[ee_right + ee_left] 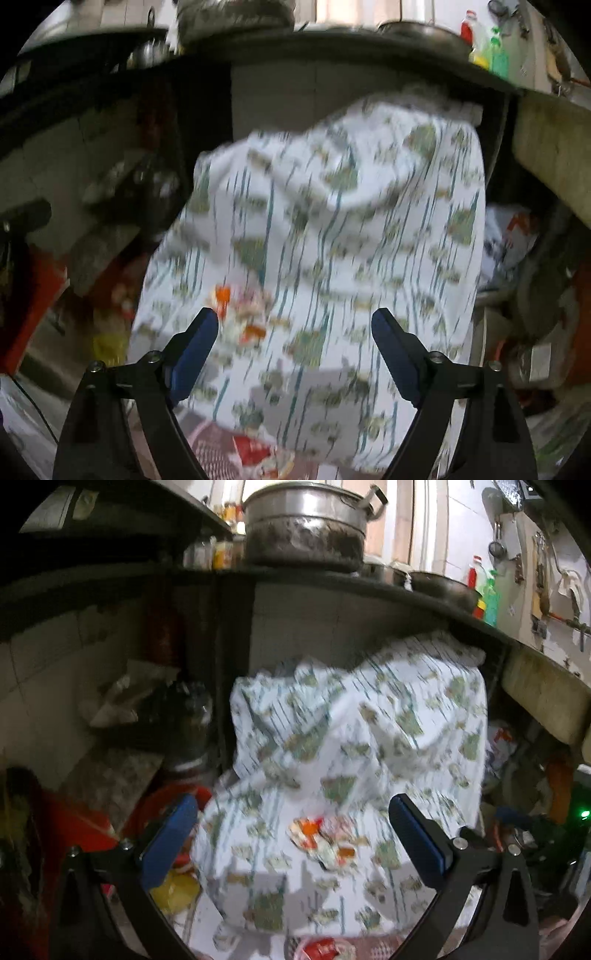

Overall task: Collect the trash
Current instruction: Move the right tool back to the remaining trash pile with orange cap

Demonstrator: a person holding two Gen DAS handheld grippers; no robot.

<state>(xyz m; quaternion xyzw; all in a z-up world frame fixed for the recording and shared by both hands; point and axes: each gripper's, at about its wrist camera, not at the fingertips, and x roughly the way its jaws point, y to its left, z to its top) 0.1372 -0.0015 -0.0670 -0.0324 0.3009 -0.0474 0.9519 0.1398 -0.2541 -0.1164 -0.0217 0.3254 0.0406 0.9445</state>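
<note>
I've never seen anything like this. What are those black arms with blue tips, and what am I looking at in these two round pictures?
No robot here: a person holds a two-finger gripper in each hand, each with a fisheye camera looking along its fingers. One picture shows the left gripper, the other the right gripper. Both are open and hold nothing. Ahead, below a dark kitchen counter, hangs a white patterned cloth with a crumpled red-and-white wrapper on it, probably the trash to collect. A big metal pot sits on the counter.

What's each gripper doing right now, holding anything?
Left gripper: open, empty, crumpled red-and-white wrapper on the patterned white cloth between its fingers.
Right gripper: open, empty, over the same cloth.
</note>
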